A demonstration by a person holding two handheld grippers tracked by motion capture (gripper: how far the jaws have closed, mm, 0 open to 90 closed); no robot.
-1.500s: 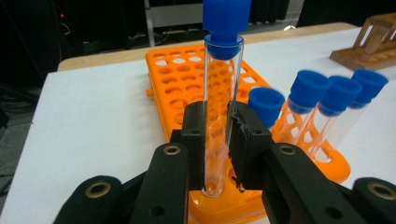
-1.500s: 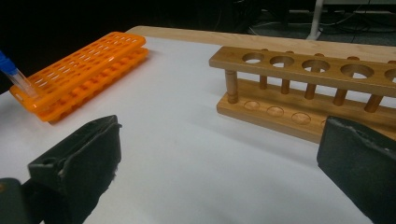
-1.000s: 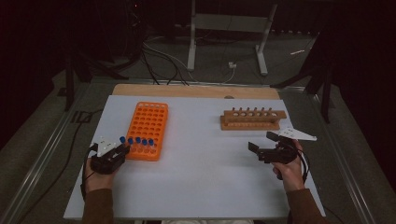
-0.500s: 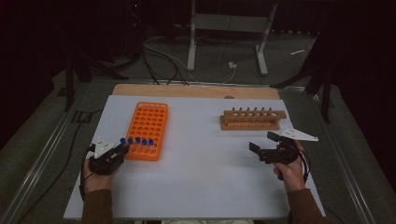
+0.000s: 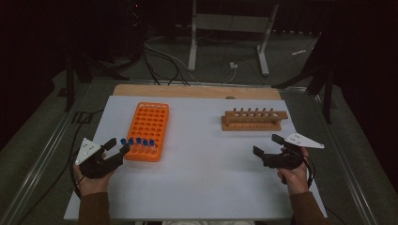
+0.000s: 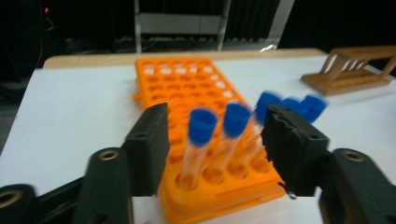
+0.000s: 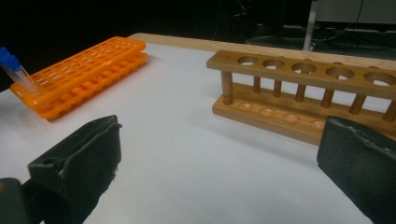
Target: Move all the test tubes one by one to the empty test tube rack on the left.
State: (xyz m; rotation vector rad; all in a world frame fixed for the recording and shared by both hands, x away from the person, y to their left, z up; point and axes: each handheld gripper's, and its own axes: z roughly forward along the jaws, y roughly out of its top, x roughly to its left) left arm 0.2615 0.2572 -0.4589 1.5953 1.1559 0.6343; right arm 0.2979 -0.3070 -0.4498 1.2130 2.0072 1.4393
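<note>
At 7 o'clock the left gripper (image 5: pixel 117 146), jaws apart, sits just beside the orange rack (image 5: pixel 148 131) and its near row of blue-capped tubes (image 6: pixel 201 126). At 4 o'clock the right gripper (image 5: pixel 266 145), jaws apart, faces bare white table (image 5: pixel 197 178). The wooden rack (image 5: pixel 253 119) stands at 1 o'clock, near the far edge; dark floor with cables (image 5: pixel 169 58) lies beyond.

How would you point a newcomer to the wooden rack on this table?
Start at the white table and look to its far right side, beyond the right claw. The wooden rack stands there: brown, one row of empty holes, unlike the orange rack holding blue-capped tubes.
</note>
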